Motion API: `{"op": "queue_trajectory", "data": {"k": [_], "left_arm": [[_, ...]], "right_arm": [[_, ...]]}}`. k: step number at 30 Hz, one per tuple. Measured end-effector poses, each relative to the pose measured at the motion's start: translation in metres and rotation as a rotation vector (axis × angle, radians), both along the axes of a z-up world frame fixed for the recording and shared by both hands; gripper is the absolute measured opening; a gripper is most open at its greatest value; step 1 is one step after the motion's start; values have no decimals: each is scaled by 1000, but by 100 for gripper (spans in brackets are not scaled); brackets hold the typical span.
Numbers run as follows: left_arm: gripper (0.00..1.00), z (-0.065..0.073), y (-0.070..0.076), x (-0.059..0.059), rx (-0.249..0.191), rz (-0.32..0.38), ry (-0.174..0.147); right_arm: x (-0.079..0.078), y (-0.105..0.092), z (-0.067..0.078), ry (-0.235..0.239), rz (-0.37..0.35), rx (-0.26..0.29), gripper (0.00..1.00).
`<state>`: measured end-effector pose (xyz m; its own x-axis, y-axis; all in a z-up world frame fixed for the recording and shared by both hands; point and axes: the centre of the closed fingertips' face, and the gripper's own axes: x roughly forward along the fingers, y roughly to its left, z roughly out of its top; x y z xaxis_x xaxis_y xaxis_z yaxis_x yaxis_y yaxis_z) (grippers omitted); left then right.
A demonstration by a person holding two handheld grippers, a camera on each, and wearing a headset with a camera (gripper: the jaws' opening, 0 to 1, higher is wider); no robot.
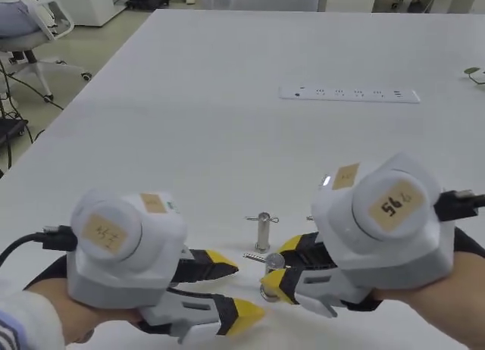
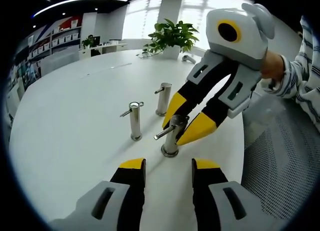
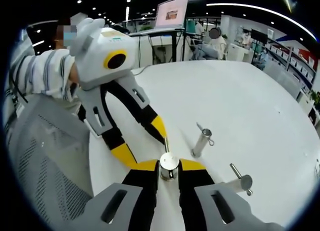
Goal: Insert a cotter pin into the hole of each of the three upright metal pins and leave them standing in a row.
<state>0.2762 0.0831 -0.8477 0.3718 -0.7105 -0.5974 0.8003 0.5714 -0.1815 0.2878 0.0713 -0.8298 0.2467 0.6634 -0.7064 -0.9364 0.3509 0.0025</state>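
Note:
Three upright metal pins stand in a row on the white table (image 1: 227, 138). My right gripper (image 3: 169, 167) is shut on the top of the nearest metal pin (image 2: 170, 138), which has a cotter pin (image 2: 161, 134) sticking out sideways through its hole. The middle pin (image 2: 135, 120) and the far pin (image 2: 163, 98) each carry a cotter pin too. My left gripper (image 2: 169, 166) is open just short of the held pin, nothing between its fingers. In the head view the left gripper (image 1: 246, 289) faces the right gripper (image 1: 271, 274), with one free pin (image 1: 263, 230) behind them.
A white power strip (image 1: 348, 94) lies far back on the table. An office chair (image 1: 26, 32) stands off the table's left edge. A potted plant (image 2: 170, 36) sits at the far end in the left gripper view.

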Motion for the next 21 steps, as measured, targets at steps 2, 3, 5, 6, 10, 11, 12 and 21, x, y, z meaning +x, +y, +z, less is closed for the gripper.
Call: {"op": "queue_trajectory", "data": {"k": [2, 3, 5, 6, 10, 11, 12, 21], "left_arm": [[36, 0, 0, 0, -1, 2, 0], [36, 0, 1, 0, -1, 2, -1], [36, 0, 1, 1, -3, 4, 1], [36, 1, 1, 1, -2, 7, -1], [35, 1, 0, 1, -7, 10, -1], [35, 1, 0, 1, -7, 8, 1], [35, 1, 0, 0, -5, 7, 2], [36, 3, -2, -1, -14, 10, 2]], "right_arm": [[1, 0, -1, 3, -2, -2, 16], [1, 0, -2, 6, -2, -2, 16], [1, 0, -3, 5, 2, -5, 16], [1, 0, -4, 5, 2, -6, 16], [1, 0, -3, 10, -6, 5, 15], [1, 0, -3, 11, -10, 9, 15], [1, 0, -3, 10, -9, 11, 15], [2, 0, -3, -30, 12, 21, 13]]}}
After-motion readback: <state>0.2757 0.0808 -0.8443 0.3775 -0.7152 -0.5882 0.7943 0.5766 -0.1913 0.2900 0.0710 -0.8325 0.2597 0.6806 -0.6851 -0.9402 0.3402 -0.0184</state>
